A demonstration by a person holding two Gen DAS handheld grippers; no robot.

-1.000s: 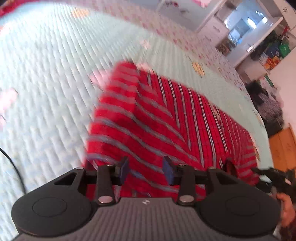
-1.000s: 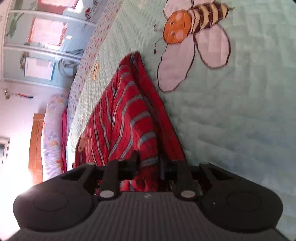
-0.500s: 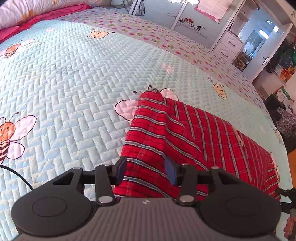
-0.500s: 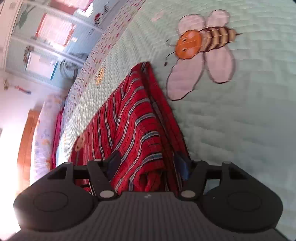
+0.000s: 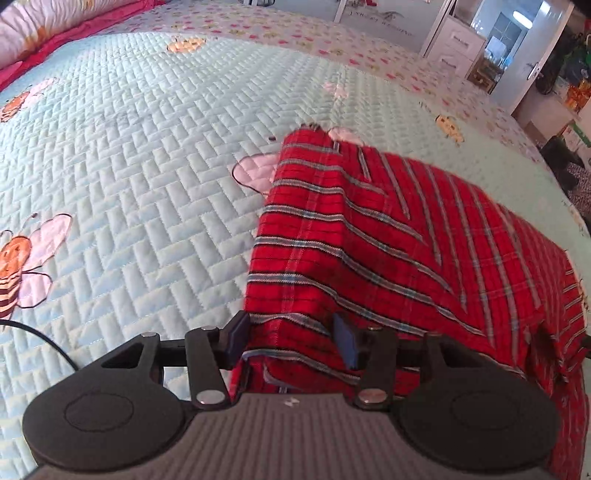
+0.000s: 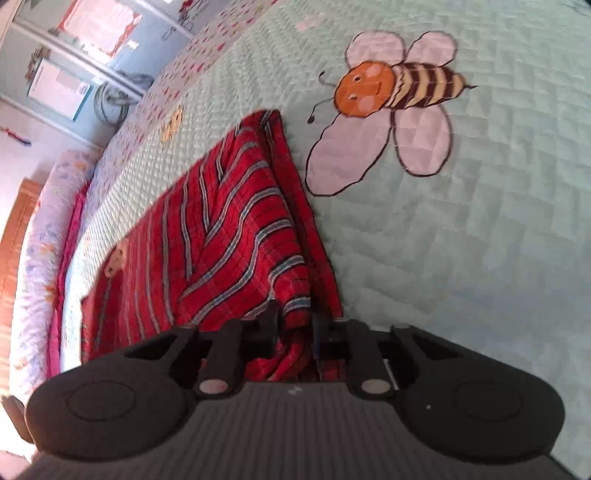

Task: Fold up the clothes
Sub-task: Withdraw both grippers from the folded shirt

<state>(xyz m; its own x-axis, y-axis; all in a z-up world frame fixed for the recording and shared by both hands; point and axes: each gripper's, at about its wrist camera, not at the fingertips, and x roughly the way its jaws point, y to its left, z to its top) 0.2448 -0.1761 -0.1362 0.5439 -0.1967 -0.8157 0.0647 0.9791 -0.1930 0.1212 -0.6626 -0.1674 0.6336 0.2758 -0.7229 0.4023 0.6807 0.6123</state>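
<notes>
A red plaid shirt (image 5: 388, 229) with blue-grey stripes lies folded on the pale green quilted bedspread (image 5: 129, 166). My left gripper (image 5: 291, 341) is open at the shirt's near corner, and the cloth's folded edge sits loose between its fingers. In the right wrist view the shirt (image 6: 221, 229) runs away from me as a long folded strip. My right gripper (image 6: 295, 328) is shut on the bunched near end of that strip, with the cloth pinched between its fingers.
Bee prints (image 6: 399, 88) decorate the bedspread (image 6: 461, 240). A pink pillow (image 5: 37, 22) and a wooden headboard (image 6: 14, 236) mark the bed's head. White drawers (image 5: 461, 40) and a doorway stand beyond the far edge. A black cable (image 5: 37, 336) trails at the left.
The right gripper, open half a second ago, has shut on the shirt's near end. The left gripper has stayed open and spread a little wider at the shirt's corner.
</notes>
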